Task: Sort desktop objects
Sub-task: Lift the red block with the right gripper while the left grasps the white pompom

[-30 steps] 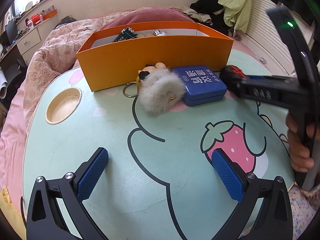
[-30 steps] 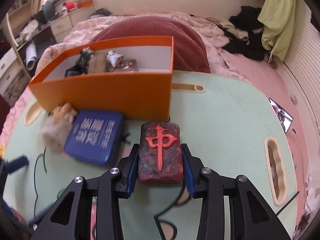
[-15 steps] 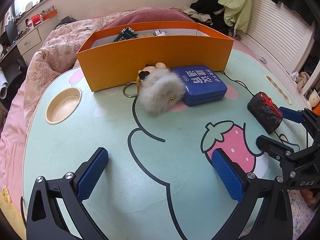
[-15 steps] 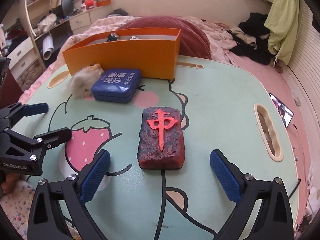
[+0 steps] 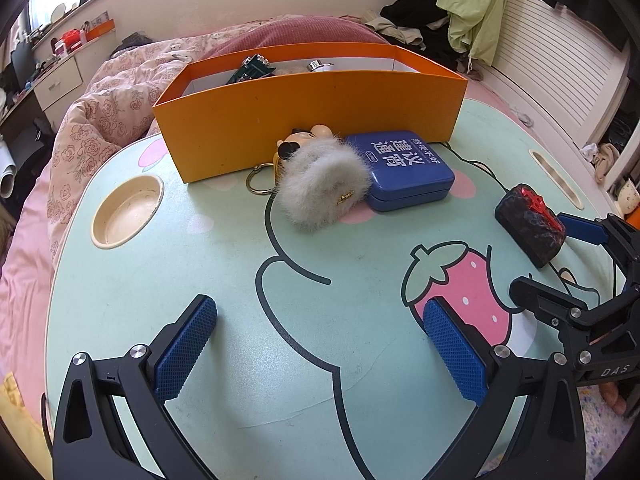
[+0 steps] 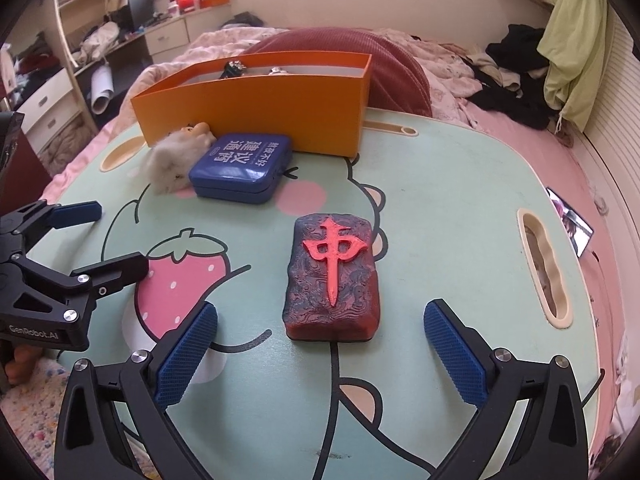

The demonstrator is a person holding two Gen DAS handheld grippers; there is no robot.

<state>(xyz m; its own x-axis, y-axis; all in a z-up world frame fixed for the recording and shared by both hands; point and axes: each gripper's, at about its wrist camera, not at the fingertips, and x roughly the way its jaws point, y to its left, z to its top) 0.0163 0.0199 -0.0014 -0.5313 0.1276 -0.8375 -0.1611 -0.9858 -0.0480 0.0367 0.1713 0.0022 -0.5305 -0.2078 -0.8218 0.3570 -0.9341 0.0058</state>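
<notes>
Right now both grippers stand wide open over the counter (image 5: pixel 132 280), holding nothing. The right gripper (image 6: pixel 320 354) straddles the dark red mahjong-style block (image 6: pixel 332 280) without touching it; the block lies flat on the counter between and just ahead of its blue pads (image 6: pixel 186 354), red character facing up. That spacing reads as a release: the block seems to have been set apart on the right side of the counter, well away from the orange box (image 6: pixel 256 102), perhaps as its own sorting spot.

The left gripper (image 5: pixel 320 354) hovers low over the bare middle of the counter, facing the fluffy grey keychain (image 5: pixel 320 182) and the blue tin (image 5: pixel 404 168), which sit touching each other right against the front wall of the orange box. Both look like the next candidates for sorting. A few small items already lie inside the box.

Compared with a second ago, the right gripper no longer clamps the block near the box; the block now rests farther out toward the counter's right edge. Since half a second ago, little has changed, and the left gripper has barely shifted throughout.
</notes>
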